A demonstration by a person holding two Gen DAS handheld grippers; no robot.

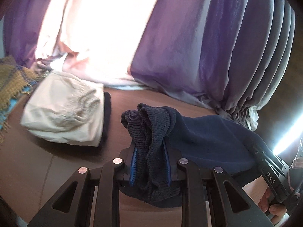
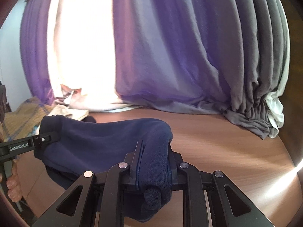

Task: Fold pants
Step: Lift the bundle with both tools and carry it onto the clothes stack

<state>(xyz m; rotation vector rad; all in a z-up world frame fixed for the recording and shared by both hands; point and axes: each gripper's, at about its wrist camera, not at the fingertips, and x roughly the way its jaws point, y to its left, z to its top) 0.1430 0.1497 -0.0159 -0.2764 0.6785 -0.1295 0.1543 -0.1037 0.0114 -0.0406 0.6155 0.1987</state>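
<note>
The navy pants hang stretched between my two grippers above the brown table. My left gripper is shut on the ribbed cuff end of the pants, which bunches up between the blue pads. My right gripper is shut on the other end of the pants, with a fold poking out below the fingers. The right gripper's body shows at the right edge of the left wrist view. The left gripper's body shows at the left edge of the right wrist view.
A folded cream garment on a dark folded one lies on the table at the left. A mustard fringed cloth lies further left. Purple and grey curtains hang behind, pooling on the table's far edge.
</note>
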